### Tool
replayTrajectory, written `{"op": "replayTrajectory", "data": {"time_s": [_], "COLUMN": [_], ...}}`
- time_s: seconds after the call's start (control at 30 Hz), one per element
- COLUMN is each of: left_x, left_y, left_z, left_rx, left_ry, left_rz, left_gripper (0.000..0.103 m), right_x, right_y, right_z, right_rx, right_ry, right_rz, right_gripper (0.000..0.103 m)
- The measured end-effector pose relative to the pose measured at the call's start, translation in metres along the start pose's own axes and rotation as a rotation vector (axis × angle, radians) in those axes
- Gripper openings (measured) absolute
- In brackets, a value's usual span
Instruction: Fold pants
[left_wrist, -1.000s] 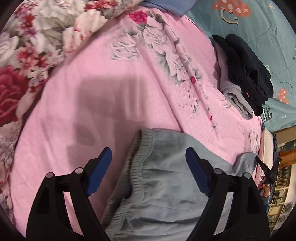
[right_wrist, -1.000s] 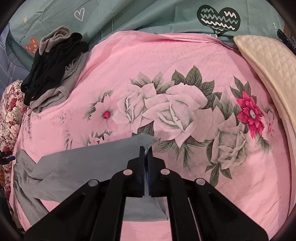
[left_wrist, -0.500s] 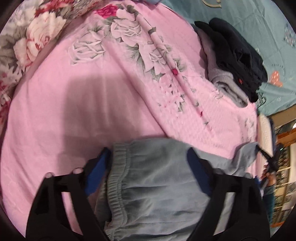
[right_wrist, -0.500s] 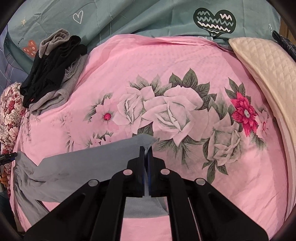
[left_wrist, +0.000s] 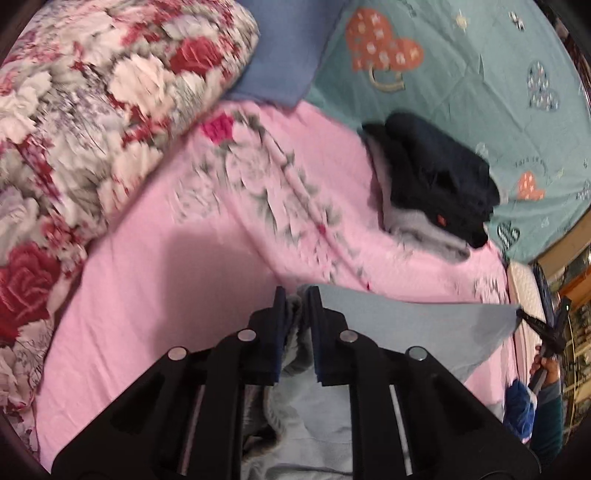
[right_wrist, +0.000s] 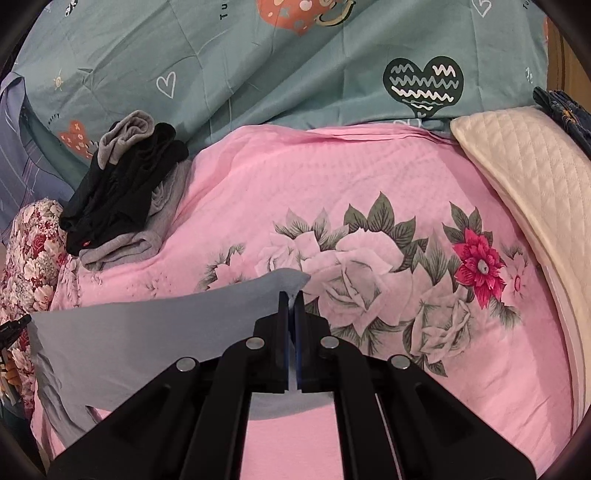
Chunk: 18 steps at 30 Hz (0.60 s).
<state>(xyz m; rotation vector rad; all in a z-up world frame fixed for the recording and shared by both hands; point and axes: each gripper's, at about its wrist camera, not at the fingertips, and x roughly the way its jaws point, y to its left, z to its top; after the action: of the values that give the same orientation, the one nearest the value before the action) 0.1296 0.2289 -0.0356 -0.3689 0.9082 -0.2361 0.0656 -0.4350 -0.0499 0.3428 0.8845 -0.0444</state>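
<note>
Your light grey-blue soft-knit pants (left_wrist: 410, 325) lie across the pink floral bedsheet (left_wrist: 177, 280), stretched taut between your two tools. Your left gripper (left_wrist: 295, 299) is pinched down narrow on the gathered elastic waistband, with bunched cloth showing between the blue pads. Your right gripper (right_wrist: 291, 299) has its fingers pressed almost together on the thin edge of a leg end, a sliver of pale fabric showing in the gap.

From the left wrist view you see the waistband folds hanging below the fingers and a flat panel running off to the right, where its far corner meets the other tool, small at the frame edge. A sleeve and hand (left_wrist: 546, 373) show there too. This view is motion-blurred. The right wrist view is sharp and gives you the opposite end: the leg (right_wrist: 147, 325) spreads leftward across the sheet and its far part droops in loose folds at the lower left.

Round about, a heap of black and grey folded clothes (right_wrist: 125, 192) sits at the far edge of the pink sheet, well apart from the pants. Behind it lies a teal cover printed with hearts (right_wrist: 295, 66). A cream quilted pad (right_wrist: 524, 177) borders the sheet on the right, seen only in the right wrist view. A red and white rose-patterned quilt (left_wrist: 92, 110) fills the left of the left wrist view, with a blue pillow (left_wrist: 284, 48) beside it.
</note>
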Motion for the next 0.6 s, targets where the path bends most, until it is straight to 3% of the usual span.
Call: {"op": "replayTrajectory", "data": {"time_s": [0.07, 0.13, 0.2, 0.27, 0.4, 0.43, 0.5, 0.6], "left_x": [0.006, 0.025, 0.049, 0.064, 0.072, 0.069, 0.058, 0.034], "left_y": [0.007, 0.014, 0.021, 0.032, 0.062, 0.065, 0.069, 0.07], "left_z": [0.006, 0.007, 0.008, 0.008, 0.006, 0.005, 0.002, -0.004], "left_rx": [-0.032, -0.056, -0.073, -0.091, -0.203, -0.203, -0.194, -0.181], "left_ry": [-0.011, 0.033, 0.057, 0.058, 0.084, 0.082, 0.065, 0.027], "left_rz": [0.026, 0.067, 0.137, 0.198, 0.173, 0.172, 0.188, 0.175], "left_gripper": [0.013, 0.013, 0.014, 0.015, 0.018, 0.02, 0.042, 0.047], "right_x": [0.019, 0.038, 0.054, 0.059, 0.055, 0.051, 0.039, 0.029], "right_y": [-0.001, -0.001, -0.007, -0.01, -0.015, -0.017, -0.025, -0.037], "right_z": [0.001, 0.002, 0.003, 0.003, -0.006, -0.01, -0.019, -0.036], "right_rx": [0.023, 0.043, 0.104, 0.124, 0.097, 0.085, 0.083, 0.101], "right_ry": [0.031, 0.026, 0.028, 0.039, 0.093, 0.103, 0.114, 0.145], "right_rz": [-0.002, -0.045, -0.077, -0.083, -0.077, -0.082, -0.071, -0.037], "right_gripper": [0.002, 0.003, 0.023, 0.032, 0.032, 0.032, 0.032, 0.032]}}
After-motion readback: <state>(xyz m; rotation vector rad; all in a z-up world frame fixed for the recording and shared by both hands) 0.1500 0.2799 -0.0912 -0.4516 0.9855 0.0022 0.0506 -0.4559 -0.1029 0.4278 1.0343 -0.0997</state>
